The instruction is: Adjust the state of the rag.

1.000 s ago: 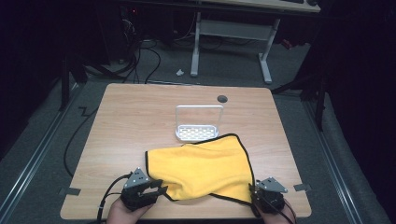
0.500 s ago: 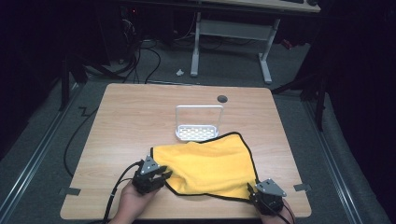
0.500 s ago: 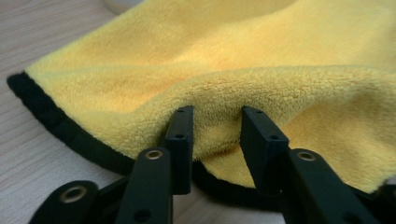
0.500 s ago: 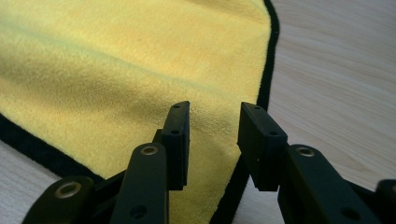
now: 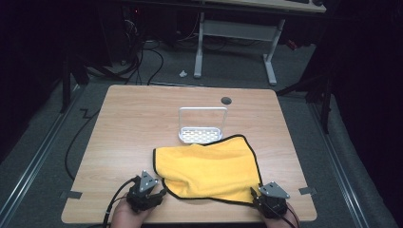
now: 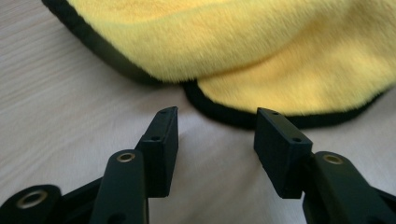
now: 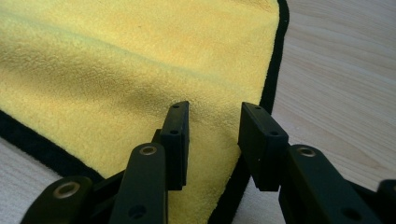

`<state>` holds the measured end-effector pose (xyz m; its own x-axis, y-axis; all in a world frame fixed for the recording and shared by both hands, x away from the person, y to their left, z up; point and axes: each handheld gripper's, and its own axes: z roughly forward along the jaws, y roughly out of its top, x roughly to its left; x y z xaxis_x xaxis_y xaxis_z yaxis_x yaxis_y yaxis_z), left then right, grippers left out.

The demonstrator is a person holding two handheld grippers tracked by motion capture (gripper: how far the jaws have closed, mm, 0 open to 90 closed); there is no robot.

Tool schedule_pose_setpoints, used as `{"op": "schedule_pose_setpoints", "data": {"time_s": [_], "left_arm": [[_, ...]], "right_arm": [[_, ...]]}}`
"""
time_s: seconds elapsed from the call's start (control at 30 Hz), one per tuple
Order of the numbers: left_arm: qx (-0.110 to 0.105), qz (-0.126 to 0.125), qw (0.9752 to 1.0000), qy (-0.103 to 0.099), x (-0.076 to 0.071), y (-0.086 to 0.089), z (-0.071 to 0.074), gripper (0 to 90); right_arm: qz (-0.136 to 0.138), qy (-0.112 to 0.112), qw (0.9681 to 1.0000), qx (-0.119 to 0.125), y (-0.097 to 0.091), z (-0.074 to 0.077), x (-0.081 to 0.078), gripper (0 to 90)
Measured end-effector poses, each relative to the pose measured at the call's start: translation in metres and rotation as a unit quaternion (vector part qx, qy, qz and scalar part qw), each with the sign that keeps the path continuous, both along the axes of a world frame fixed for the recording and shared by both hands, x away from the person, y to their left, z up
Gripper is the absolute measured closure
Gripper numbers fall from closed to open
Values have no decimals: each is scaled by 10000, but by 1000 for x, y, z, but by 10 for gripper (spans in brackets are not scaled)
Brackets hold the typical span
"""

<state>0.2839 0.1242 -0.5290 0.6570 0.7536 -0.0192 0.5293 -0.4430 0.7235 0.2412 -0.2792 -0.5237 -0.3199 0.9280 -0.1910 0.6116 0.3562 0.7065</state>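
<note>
A yellow cloth (image 5: 209,166) with black trim lies on the wooden table (image 5: 128,123), its near-left part folded over itself. My left gripper (image 5: 159,192) sits just off the cloth's near-left edge. In the left gripper view the cloth (image 6: 280,46) lies just beyond my left gripper (image 6: 217,114); its jaws have just been opening, stand apart, and hold nothing. My right gripper (image 5: 255,193) is at the cloth's near-right corner. In the right gripper view my right gripper (image 7: 215,109) has a gap between its jaws, poised over the cloth (image 7: 116,70) near its trimmed edge.
A white perforated tray with a wire frame (image 5: 202,128) stands just behind the cloth, and the cloth's far edge touches it. A dark round hole (image 5: 226,100) sits near the table's far edge. Desk legs and cables lie on the floor beyond.
My left gripper pushed the cloth's near-left corner forward and inward, then opened and drew back toward the near edge. The cloth's left part now lies folded. The right gripper stayed put.
</note>
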Motion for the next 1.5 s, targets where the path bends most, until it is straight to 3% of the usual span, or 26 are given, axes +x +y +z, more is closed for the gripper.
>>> {"op": "schedule_pose_setpoints", "data": {"time_s": [0.07,0.13,0.2,0.27,0.4,0.57,0.73,0.8,0.93,1.0,1.13,1.23,1.33,1.37,1.43,1.47,1.5], "left_arm": [[-31,-8,10000,26,-5,2,0,503],[-301,97,9995,94,-10,7,0,506],[-511,222,9984,16,-3,7,2,507],[-637,114,9979,-46,5,0,4,575],[-607,-378,9974,66,13,-17,-1,741],[-525,-401,9978,88,15,-22,-4,837],[-445,-374,9979,269,-6,-9,0,840],[-558,-289,9975,335,-19,0,-1,840],[-542,-205,9976,370,-34,7,1,822],[-571,-159,9978,299,-32,8,2,805],[-659,-88,9976,211,-12,7,7,768],[-444,-58,9985,309,-1,7,4,764],[-530,-85,9976,433,-3,10,2,769],[-571,-125,9970,503,-11,13,2,769],[-602,-153,9965,563,-16,14,2,769],[-659,-229,9949,734,-24,17,4,766],[-647,-243,9949,730,-26,18,6,753]], "right_arm": [[30,4,10000,9,-1,0,0,640],[58,10,10000,56,-1,1,1,640],[92,-11,9999,43,1,2,3,640],[100,-9,9999,63,3,2,5,640],[149,3,9999,48,5,1,6,639],[122,41,9999,103,3,0,7,638],[127,36,9999,75,3,0,6,636],[129,43,9999,81,3,0,6,635],[157,15,9998,74,4,2,6,633],[172,-26,9998,90,4,3,5,631],[190,-57,9997,154,4,4,5,631],[182,66,9997,166,3,-1,7,630],[109,145,9995,257,-1,0,4,628],[89,282,9990,331,-5,2,-3,629],[67,328,9987,385,-5,3,-7,628],[117,357,9988,308,-8,4,-19,626],[89,405,9985,345,-9,5,-23,625]]}}
